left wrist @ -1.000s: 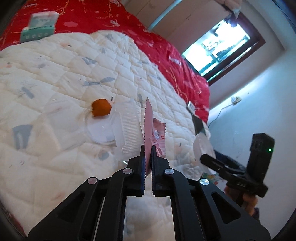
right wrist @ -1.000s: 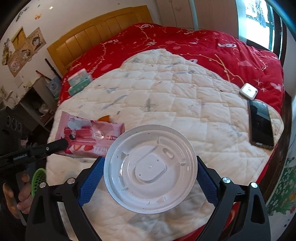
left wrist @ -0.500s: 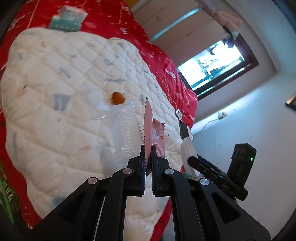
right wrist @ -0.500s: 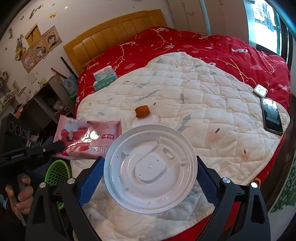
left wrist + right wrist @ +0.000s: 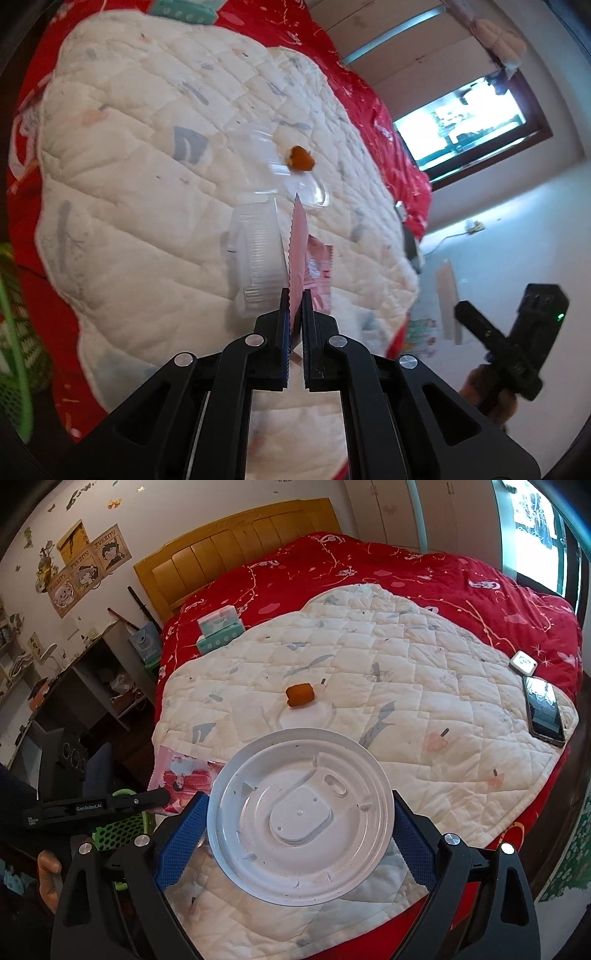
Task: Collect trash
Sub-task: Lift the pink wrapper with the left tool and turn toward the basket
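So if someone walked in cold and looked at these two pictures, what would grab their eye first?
Probably the big white plastic lid filling the foreground, clamped edge to edge in the right claw. Next, the pink snack wrapper standing on edge in the left claw, whose jaws are just starting to part, over the near edge of the white quilt. Last, the small orange scrap alone on a clear lid mid-quilt.

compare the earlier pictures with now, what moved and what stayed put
Both grippers drew back from the bed: the white quilt and the orange scrap on it look farther off, and a green mesh basket has come into view below the left gripper. Its jaws are just starting to open around the pink snack wrapper. Unchanged: the right gripper clamps the round white plastic lid; phone untouched.
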### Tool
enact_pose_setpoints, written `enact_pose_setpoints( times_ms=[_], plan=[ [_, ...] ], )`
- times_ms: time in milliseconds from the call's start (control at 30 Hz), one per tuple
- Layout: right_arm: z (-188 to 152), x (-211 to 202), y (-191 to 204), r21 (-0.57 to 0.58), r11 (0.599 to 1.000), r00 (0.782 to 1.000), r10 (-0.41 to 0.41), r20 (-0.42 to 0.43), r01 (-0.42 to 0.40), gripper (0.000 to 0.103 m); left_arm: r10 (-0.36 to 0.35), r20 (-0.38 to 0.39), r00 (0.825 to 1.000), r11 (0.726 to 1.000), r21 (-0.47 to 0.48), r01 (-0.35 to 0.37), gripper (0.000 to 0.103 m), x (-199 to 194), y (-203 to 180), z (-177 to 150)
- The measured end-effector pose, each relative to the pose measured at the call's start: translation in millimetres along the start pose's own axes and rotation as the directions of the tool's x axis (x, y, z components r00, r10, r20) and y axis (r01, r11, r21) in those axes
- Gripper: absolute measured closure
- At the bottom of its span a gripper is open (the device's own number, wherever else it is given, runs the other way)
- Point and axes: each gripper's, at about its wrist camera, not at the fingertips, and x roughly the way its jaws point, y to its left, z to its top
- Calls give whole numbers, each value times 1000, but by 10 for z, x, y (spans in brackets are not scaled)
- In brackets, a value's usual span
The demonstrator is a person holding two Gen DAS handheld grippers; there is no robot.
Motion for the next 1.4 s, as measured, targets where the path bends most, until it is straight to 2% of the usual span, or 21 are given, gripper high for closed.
enact_pose_setpoints(
  times_ms=[67,333,400,500,733,833,967,1033,1167,1267,1400],
  plan=[
    [-9,26,-2,4,1000,1000,6,-5,-6,13,24,15,1000,999,25,-24,90,-21,4,-4],
    [-8,93,20,0,1000,1000,15,-14,-15,13,25,63,998,997,75,-29,93,-111,-12,-37],
    [-7,96,28,0,1000,1000,23,-13,-23,13,44,90,995,993,102,-53,93,-161,-68,-56],
    [-12,103,31,-2,1000,1000,24,-13,-24,13,47,92,995,989,134,-59,93,-184,-138,-102],
    [-9,77,31,-1,1000,1000,22,-7,-22,13,85,156,984,950,286,-128,94,-288,-373,-325],
    [-7,67,30,-2,1000,1000,19,-4,-19,13,74,166,983,940,317,-124,94,-344,-427,-398],
    [6,39,50,-7,1000,1000,23,0,-23,13,49,179,983,941,322,-105,97,-463,-408,-464],
    [10,37,73,-9,1000,1000,25,0,-25,13,49,159,986,931,349,-103,97,-474,-417,-506],
    [2,43,136,-12,999,999,35,2,-35,13,13,89,996,947,317,-41,97,-365,-286,-524],
    [-16,69,158,-17,999,999,36,-8,-37,13,57,74,996,963,258,-74,96,-289,-134,-507],
    [-34,103,147,-21,999,999,32,-19,-33,13,96,80,992,972,209,-111,87,-295,19,-520]
  ],
)
